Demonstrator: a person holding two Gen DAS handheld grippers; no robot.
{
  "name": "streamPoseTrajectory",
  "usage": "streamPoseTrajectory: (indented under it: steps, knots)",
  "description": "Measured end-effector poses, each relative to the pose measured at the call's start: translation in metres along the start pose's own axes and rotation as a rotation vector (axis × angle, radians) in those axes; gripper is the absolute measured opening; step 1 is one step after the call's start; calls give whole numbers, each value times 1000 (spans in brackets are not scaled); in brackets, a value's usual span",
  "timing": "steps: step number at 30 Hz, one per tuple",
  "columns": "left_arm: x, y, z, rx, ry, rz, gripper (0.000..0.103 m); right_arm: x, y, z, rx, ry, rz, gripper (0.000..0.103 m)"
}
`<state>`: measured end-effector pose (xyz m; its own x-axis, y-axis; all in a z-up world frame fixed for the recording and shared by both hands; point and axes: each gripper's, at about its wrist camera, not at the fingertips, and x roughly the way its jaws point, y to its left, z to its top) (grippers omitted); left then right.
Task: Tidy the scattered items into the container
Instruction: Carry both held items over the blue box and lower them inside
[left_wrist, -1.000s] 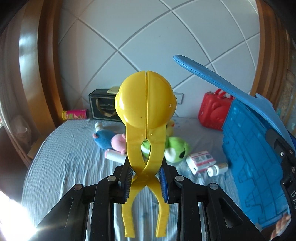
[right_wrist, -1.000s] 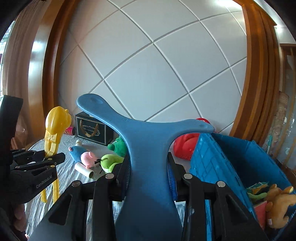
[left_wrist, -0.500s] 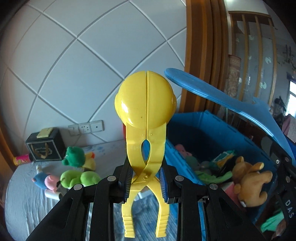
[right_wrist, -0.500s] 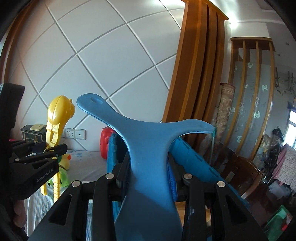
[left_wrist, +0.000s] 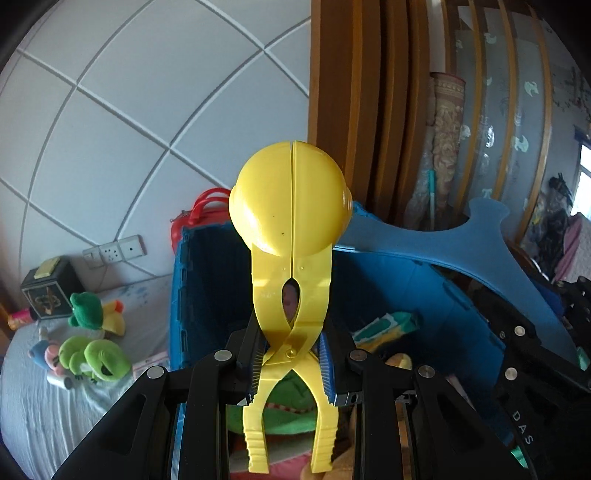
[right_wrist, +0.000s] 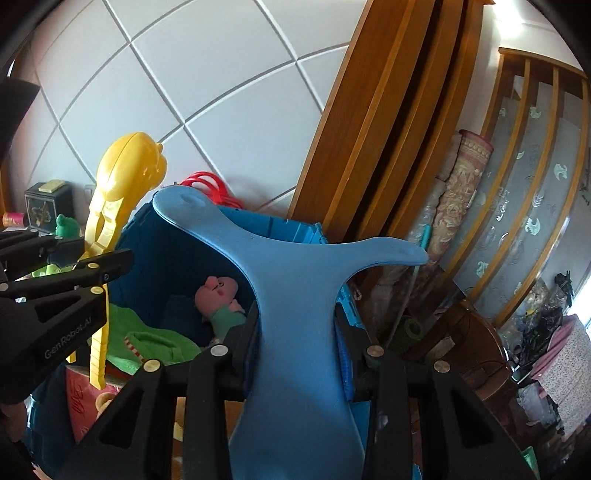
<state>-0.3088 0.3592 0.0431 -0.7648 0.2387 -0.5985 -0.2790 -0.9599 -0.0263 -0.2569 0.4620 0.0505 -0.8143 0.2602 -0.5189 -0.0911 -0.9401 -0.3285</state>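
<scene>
Over the blue crate (left_wrist: 424, 280), left hand-held gripper (left_wrist: 291, 363) is clamped on a yellow snowball-maker clip (left_wrist: 291, 206), right hand-held gripper (right_wrist: 299, 354) clamped on a blue foam cutout (right_wrist: 295, 280); plush toys (left_wrist: 92, 360) sit on the bed (left_wrist: 37, 413).

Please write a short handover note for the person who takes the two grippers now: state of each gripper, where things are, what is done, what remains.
Left gripper: shut on the yellow clamp toy, held above the blue bin.
Right gripper: shut on the blue flat toy, also over the bin.
Done: a pink plush and other items lie inside the bin.
Left: release both toys into the bin, then collect the green plush toys and small items on the bed.
</scene>
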Motion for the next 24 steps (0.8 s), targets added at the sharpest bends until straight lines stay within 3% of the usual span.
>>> streamPoseTrajectory:
  steps: [6,14,16,18,23,24]
  knots:
    - [23,0,-15,-21,85,58,26,27,5,-8,-31,32,92,34]
    - [24,-2,-22,-29,91,98,35,35,9,-9,-19,29,126,34]
    - [23,-1,-22,-24,82,102,53,37,8,-7,-12,29,129,34]
    - [21,0,-23,-20,73,107,61,39,6,-6,-6,27,131,34]
    - [16,0,-25,-18,68,109,71,43,0,-4,17,32,138,35]
    - [16,0,-25,-17,66,111,72,43,-1,-4,19,32,130,41]
